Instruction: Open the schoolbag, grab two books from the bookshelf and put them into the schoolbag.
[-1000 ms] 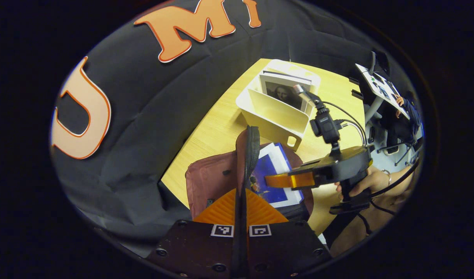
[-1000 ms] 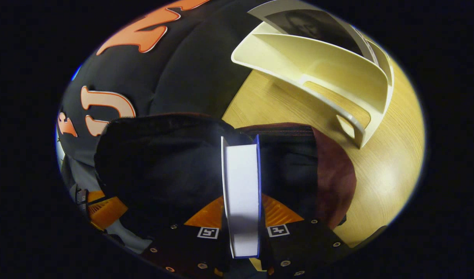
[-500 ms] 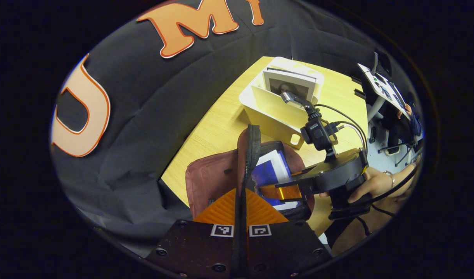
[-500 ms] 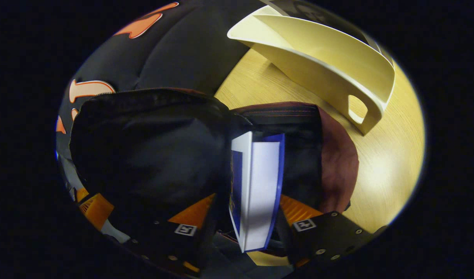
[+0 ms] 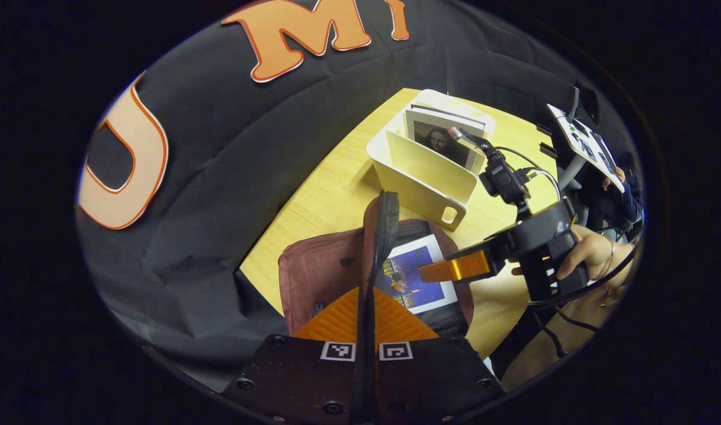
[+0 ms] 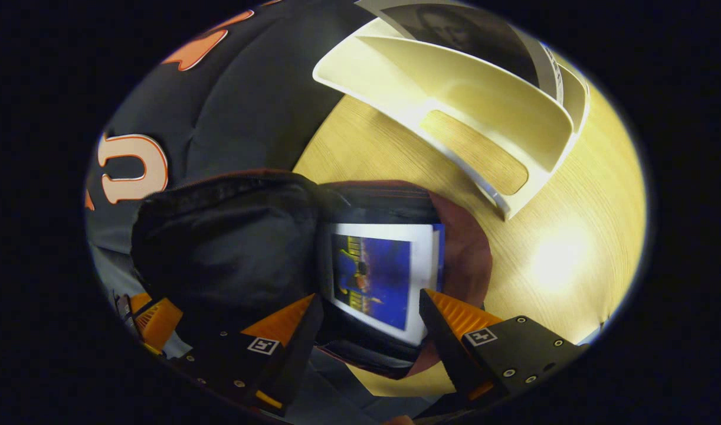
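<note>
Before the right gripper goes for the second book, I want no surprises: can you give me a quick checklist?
1. Blue book lies flat inside the schoolbag: ok.
2. Right gripper open, holding nothing: ok.
3. Left gripper shut on the bag flap, holding it up: ok.
4. Second book standing in the bookshelf: ok.
5. Room in the bag for another book: cannot tell.

So the maroon schoolbag [image 5: 319, 277] is lying flat on the counter with its flap [image 5: 381, 236] pulled up, wide open. A blue picture book [image 5: 416, 274] with a white border sits face-up inside it. The cream bookshelf [image 5: 422, 171] stands just beyond, one portrait-cover book [image 5: 443, 139] upright in its far slot.
</note>
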Tool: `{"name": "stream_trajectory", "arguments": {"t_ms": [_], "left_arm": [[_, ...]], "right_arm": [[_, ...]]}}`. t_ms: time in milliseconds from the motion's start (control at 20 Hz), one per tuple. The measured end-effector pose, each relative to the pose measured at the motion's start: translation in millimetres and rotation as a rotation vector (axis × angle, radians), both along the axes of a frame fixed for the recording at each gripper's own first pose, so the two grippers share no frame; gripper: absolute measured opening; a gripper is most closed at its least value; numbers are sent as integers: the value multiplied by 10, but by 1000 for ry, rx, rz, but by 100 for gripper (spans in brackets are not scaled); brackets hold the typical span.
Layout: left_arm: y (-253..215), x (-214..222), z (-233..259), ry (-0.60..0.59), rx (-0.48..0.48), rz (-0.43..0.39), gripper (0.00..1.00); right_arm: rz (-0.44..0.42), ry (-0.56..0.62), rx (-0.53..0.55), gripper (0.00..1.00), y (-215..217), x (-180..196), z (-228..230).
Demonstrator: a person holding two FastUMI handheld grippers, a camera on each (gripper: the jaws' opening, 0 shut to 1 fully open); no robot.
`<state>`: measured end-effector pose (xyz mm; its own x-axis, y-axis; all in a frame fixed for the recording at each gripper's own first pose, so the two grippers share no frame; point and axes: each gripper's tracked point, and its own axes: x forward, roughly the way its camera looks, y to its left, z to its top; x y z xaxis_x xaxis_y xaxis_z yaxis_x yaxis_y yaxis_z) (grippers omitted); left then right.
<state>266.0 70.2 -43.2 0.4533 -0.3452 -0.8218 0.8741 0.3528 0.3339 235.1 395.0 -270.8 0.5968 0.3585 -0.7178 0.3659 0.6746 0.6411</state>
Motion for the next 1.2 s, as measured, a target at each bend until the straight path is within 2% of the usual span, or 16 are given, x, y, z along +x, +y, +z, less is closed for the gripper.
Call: {"name": "stream_trajectory", "arguments": {"t_ms": [200, 300, 550, 750, 850, 1050, 1200], "left_arm": [[-19, -17, -28, 6, -6, -6, 0], [-27, -29, -62, 9, -8, -12, 0], [-80, -81, -118, 22, -25, -20, 0], [-111, -131, -186, 32, -24, -28, 0], [-126, -157, -216, 34, -26, -30, 0], [-134, -166, -231, 31, -30, -25, 0], [-139, -159, -261, 41, -36, -13, 0]], "right_arm": [[66, -58, -24, 98, -177, -272, 212], [93, -77, -70, 98, -366, -436, 312], [162, -100, -333, 97, -1212, -846, 647], [234, -104, -527, 97, -1770, -957, 1155], [272, -95, -629, 98, -2022, -875, 1439], [360, -95, -711, 98, -2089, -465, 1933], [383, -72, -735, 98, -2126, 6, 2103]]}}
